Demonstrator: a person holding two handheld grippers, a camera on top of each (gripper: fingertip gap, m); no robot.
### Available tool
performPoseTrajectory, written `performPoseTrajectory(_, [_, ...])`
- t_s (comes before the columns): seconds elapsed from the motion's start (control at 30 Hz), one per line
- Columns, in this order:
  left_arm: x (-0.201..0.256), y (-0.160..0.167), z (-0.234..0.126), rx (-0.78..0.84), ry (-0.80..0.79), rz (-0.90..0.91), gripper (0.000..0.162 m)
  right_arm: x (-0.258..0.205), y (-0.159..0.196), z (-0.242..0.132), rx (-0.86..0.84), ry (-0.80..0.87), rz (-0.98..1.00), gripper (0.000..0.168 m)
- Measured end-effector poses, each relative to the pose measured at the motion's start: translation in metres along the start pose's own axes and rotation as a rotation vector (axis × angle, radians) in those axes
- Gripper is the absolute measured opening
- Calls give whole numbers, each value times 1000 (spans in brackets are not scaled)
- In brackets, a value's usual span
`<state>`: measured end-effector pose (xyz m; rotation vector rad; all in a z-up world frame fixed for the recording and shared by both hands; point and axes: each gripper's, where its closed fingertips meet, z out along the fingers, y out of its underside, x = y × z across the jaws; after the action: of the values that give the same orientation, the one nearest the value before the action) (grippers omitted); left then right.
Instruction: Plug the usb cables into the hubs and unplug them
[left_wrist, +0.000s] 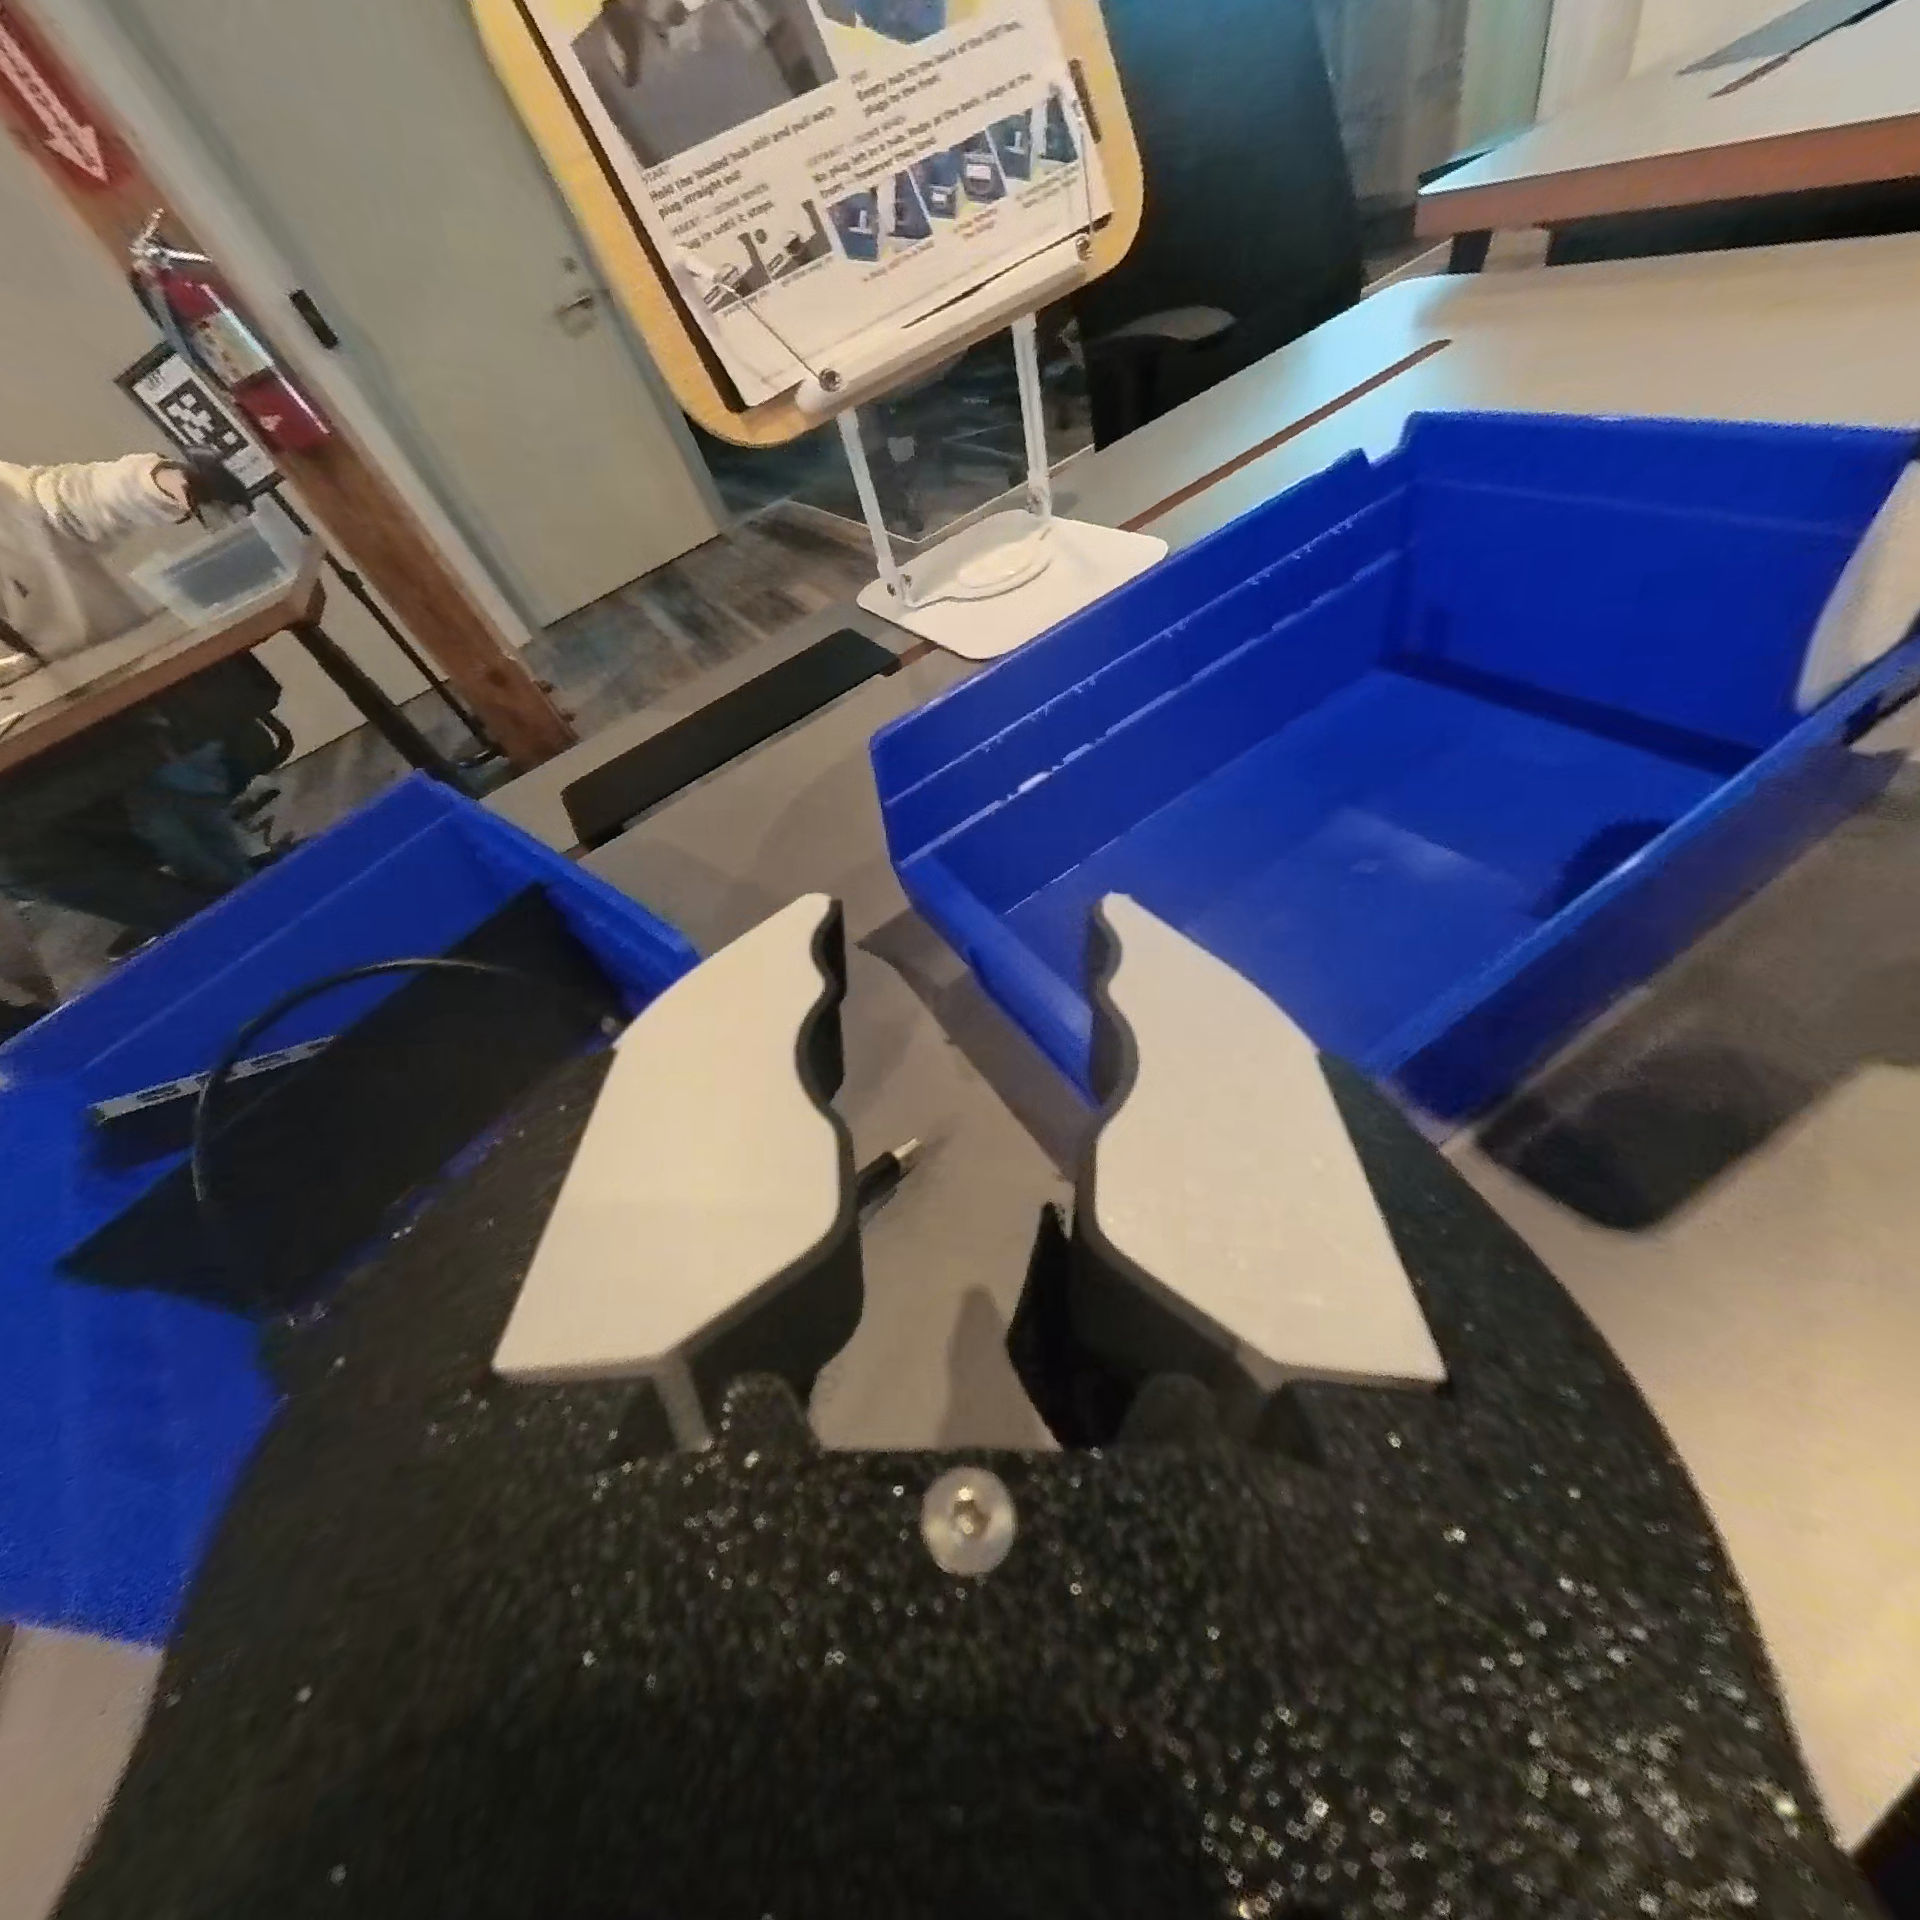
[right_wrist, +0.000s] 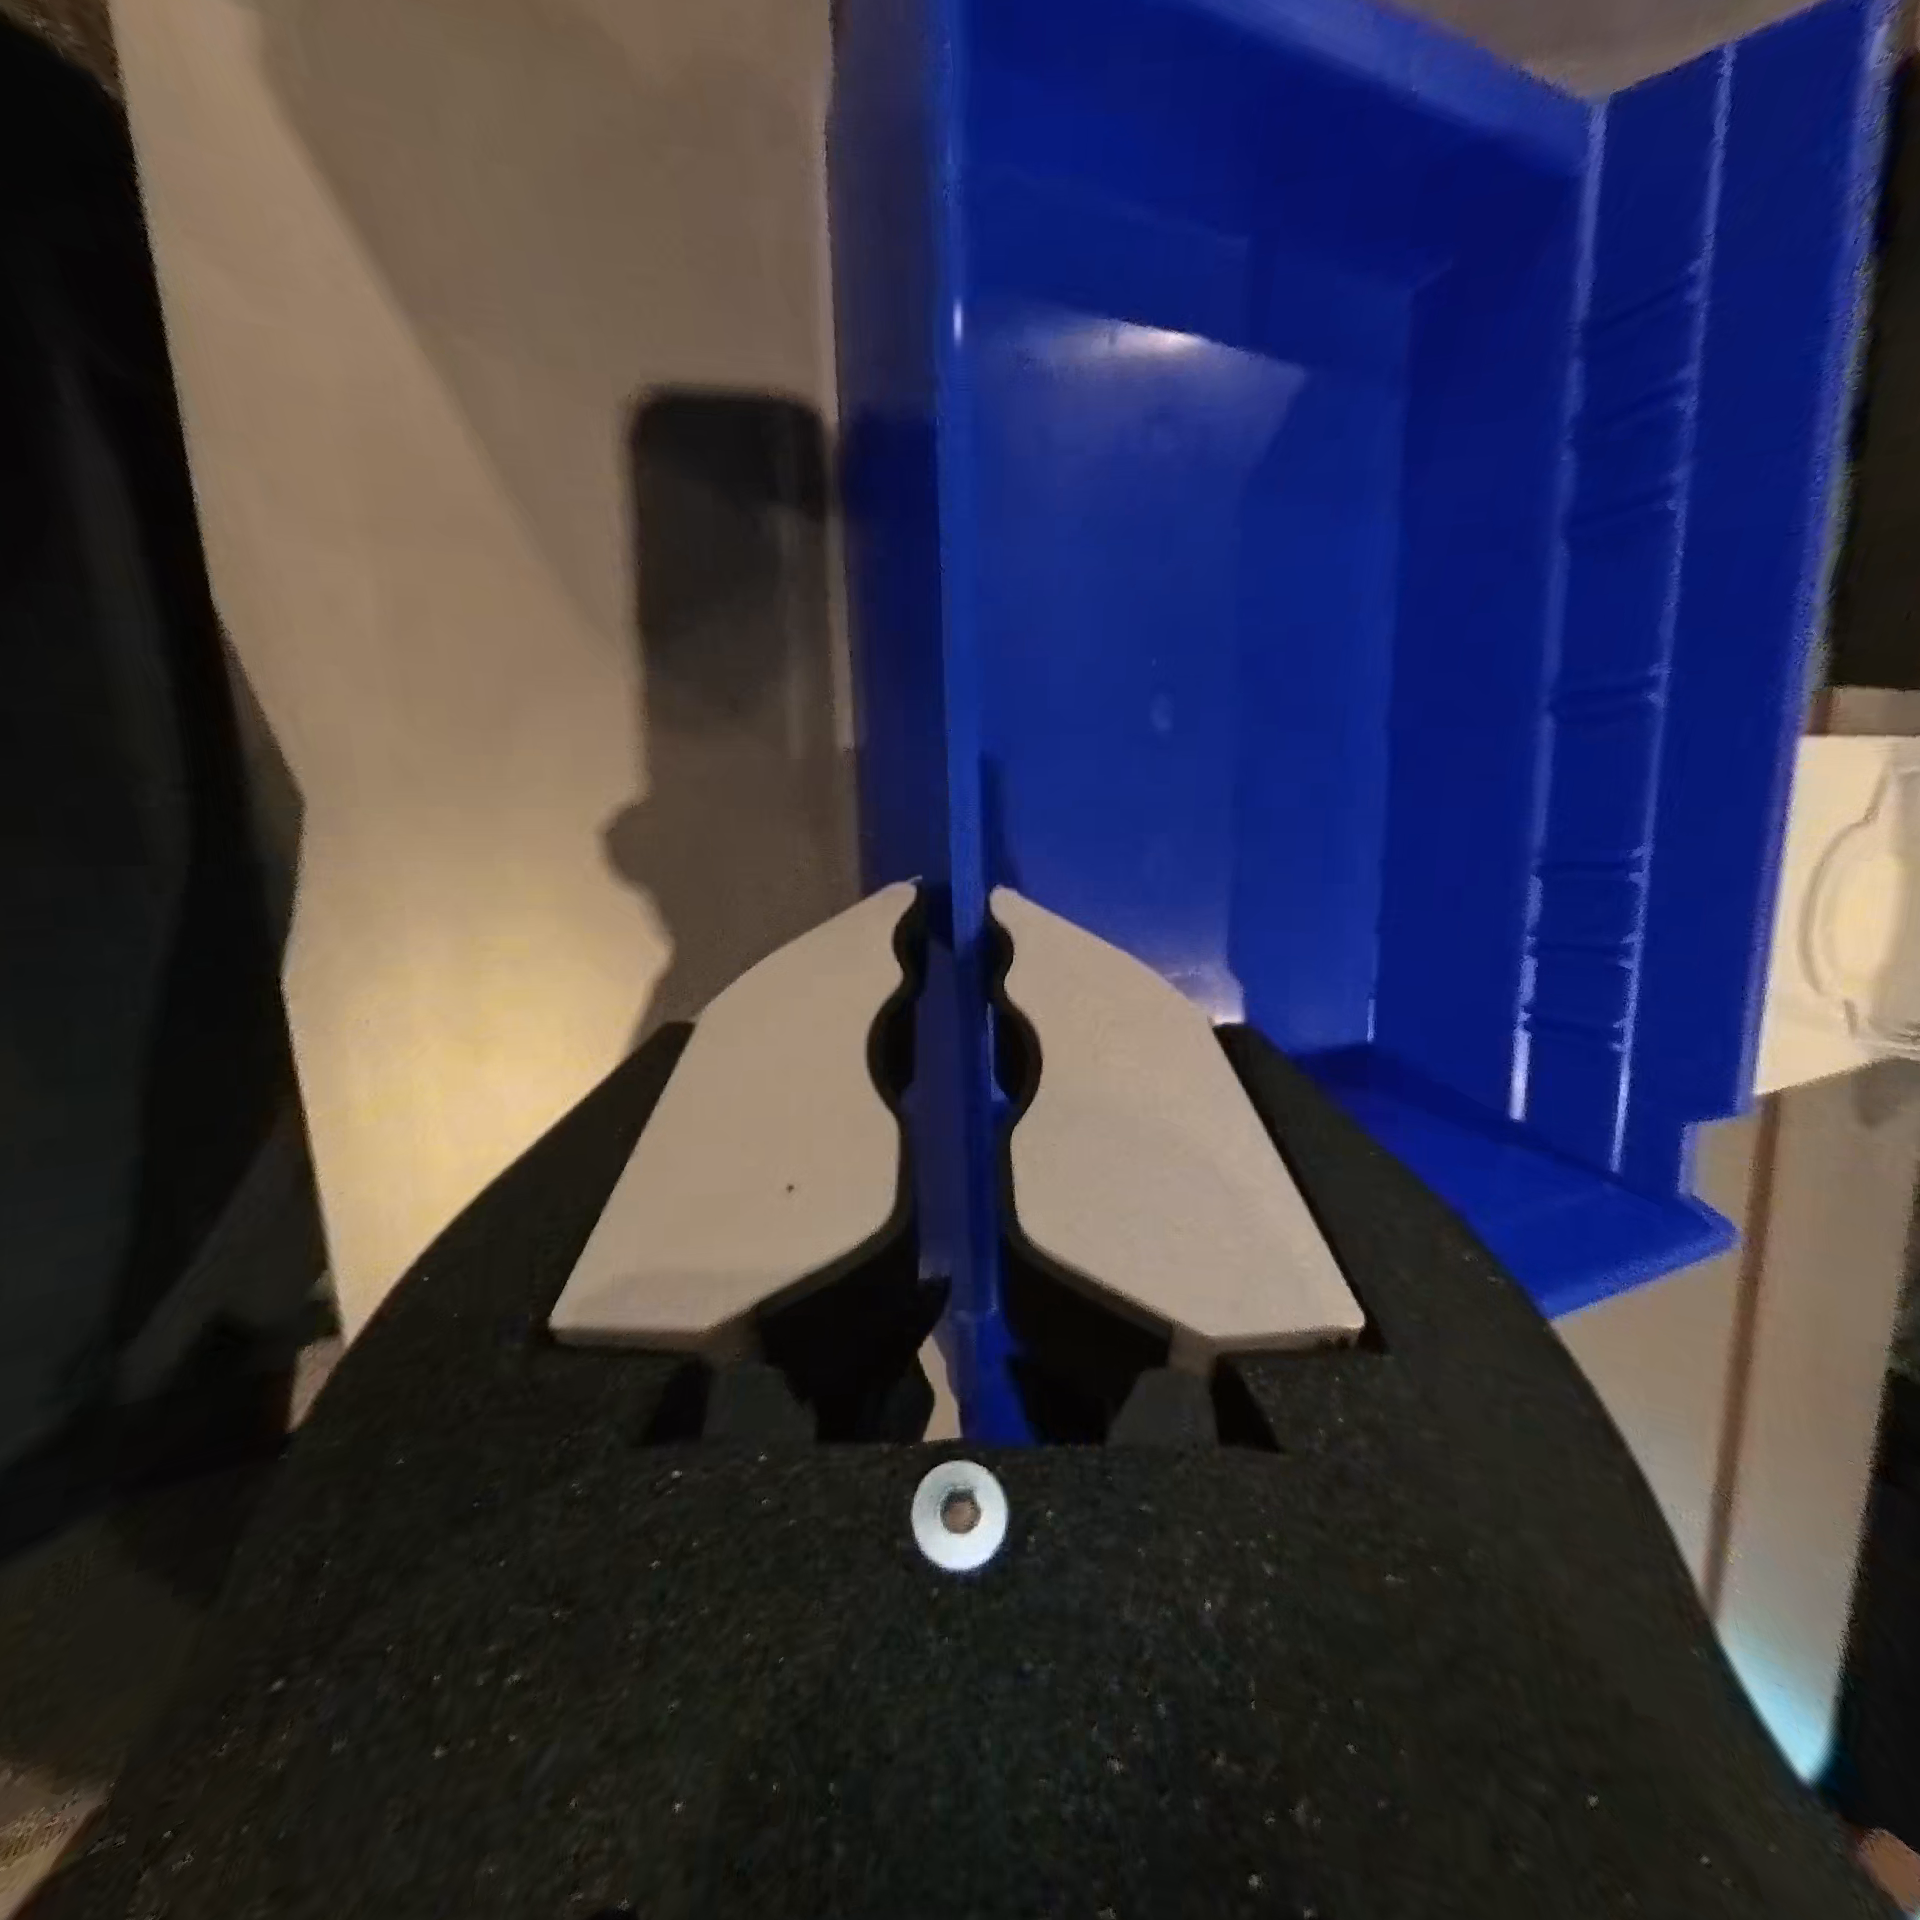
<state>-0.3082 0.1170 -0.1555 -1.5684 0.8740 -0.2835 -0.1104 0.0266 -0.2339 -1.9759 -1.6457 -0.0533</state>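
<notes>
My left gripper (left_wrist: 966, 935) is open and empty, hovering over the grey table between two blue bins. A black cable plug (left_wrist: 891, 1162) lies on the table below its fingers. The left bin (left_wrist: 125, 1403) holds a dark USB hub (left_wrist: 156, 1103) with a black cable (left_wrist: 312, 987) looping over it. The right bin (left_wrist: 1351, 831) is empty. My right gripper (right_wrist: 956, 904) is shut on a side wall of that empty bin (right_wrist: 1662, 623). One of its grey fingers (left_wrist: 1860, 613) shows at the bin's far right side in the left wrist view.
An instruction board on a white stand (left_wrist: 997, 561) stands behind the bins. Black pads (left_wrist: 727, 717) (left_wrist: 1621, 1132) lie flat on the table. A person's sleeve and hand (left_wrist: 94, 509) are at another table far left.
</notes>
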Motion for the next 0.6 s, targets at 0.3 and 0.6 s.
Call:
performPoseTrajectory(0.3, [3, -3, -5, 38, 21, -31, 42, 83, 128, -24, -243, 6, -147, 14])
performPoseTrajectory(0.6, [18, 5, 5, 29, 95, -48, 42, 160, 213, -82, -93, 178, 638, 75])
